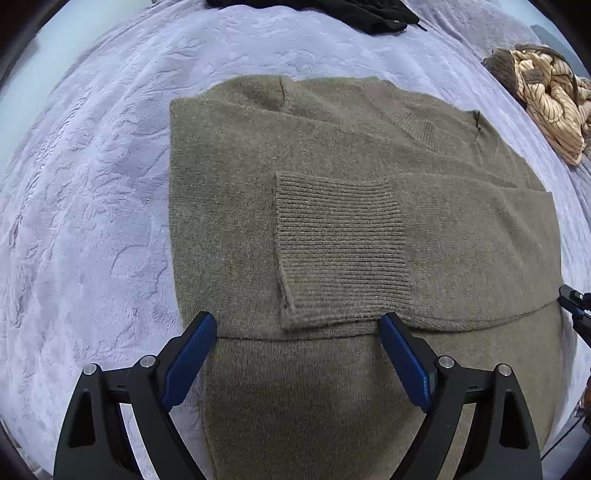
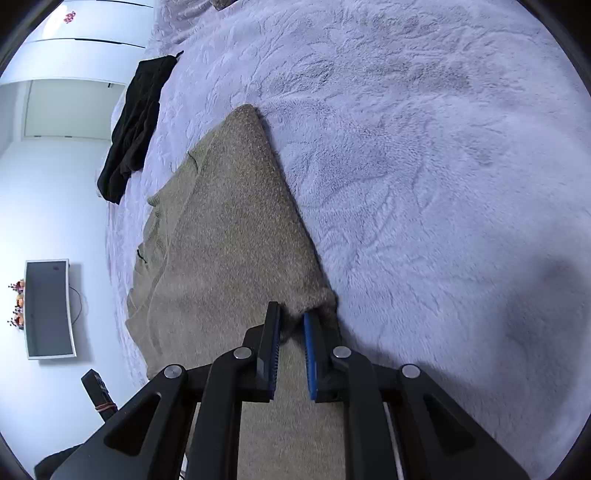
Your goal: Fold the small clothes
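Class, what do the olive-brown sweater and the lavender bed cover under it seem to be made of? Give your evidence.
Olive-brown sweater: a soft, matte knit, probably wool or acrylic; its cuff shows ribbed rows and the surface looks fuzzy.
Lavender bed cover: plush fleece-like fabric, likely synthetic; short pile with an embossed pattern.

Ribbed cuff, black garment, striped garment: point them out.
ribbed cuff [image 1: 340, 251], left wrist view, middle of the ribbing.
black garment [image 2: 135, 125], right wrist view, middle of the cloth.
striped garment [image 1: 550, 107], left wrist view, bunched folds.

The sweater [image 1: 332, 221] lies flat on the blanket [image 1: 92, 184] before my left gripper [image 1: 297, 332], one cuff [image 1: 340, 243] folded onto its middle. Behind it lies dark clothing [image 1: 332, 11]; a striped garment [image 1: 550, 99] sits far right.
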The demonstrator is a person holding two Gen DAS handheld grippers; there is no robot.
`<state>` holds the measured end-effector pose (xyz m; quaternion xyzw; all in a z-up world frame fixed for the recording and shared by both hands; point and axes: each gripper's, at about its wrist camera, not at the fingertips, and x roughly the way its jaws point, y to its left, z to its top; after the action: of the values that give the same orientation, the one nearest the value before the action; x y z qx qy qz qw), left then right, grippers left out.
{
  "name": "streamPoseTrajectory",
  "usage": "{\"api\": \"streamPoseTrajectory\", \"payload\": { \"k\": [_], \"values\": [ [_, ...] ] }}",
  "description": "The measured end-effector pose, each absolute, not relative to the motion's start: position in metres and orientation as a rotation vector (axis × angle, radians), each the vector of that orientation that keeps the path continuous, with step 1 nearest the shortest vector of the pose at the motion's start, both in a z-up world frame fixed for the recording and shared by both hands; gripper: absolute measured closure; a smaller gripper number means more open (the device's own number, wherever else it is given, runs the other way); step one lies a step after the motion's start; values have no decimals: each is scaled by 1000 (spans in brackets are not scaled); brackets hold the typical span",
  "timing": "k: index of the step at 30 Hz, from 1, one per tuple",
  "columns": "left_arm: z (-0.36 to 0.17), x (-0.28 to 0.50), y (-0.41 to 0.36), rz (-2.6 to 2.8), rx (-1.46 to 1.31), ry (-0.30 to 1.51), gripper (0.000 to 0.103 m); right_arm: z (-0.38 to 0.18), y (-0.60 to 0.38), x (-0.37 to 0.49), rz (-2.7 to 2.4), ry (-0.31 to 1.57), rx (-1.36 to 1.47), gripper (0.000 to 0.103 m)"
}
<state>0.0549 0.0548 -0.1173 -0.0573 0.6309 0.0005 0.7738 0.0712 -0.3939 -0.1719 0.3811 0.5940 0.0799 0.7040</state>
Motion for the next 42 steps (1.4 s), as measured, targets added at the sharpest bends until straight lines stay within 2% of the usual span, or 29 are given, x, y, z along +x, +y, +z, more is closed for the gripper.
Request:
{"api": "streamPoseTrajectory", "payload": {
  "k": [4,5,8,12,18,22,23,24,25,30,33,38,40,42],
  "values": [
    [-97,54,79,-11,-253,1313,13,-143,-392,68,237,1283,734,82],
    [-94,57,87,-3,-281,1300,13,-137,-392,72,253,1280,707,78],
    [-91,73,109,44,-335,1277,13,-137,-398,89,238,1276,674,74],
    [-90,97,131,111,-352,1243,13,-148,-400,125,213,1274,695,73],
    [-113,132,144,226,-232,1236,13,-150,-391,168,202,1260,613,73],
    [-129,132,150,207,-239,1240,11,-174,-386,183,209,1335,576,73],
    [-130,131,151,198,-236,1239,11,-179,-387,184,218,1341,590,76],
    [-129,130,152,191,-239,1240,11,-181,-391,183,221,1335,613,86],
    [-127,129,153,183,-240,1239,11,-180,-395,182,220,1326,648,89],
    [-127,125,155,167,-217,1237,11,-184,-410,175,197,1334,664,91],
    [-121,126,154,172,-224,1236,11,-176,-406,173,181,1329,650,86],
    [-101,107,155,180,-226,1244,11,-153,-389,160,157,1310,547,85],
    [-96,98,153,178,-223,1259,11,-143,-386,150,152,1302,525,82],
    [-91,90,148,167,-216,1273,11,-135,-381,139,156,1299,517,72]
  ]
}}
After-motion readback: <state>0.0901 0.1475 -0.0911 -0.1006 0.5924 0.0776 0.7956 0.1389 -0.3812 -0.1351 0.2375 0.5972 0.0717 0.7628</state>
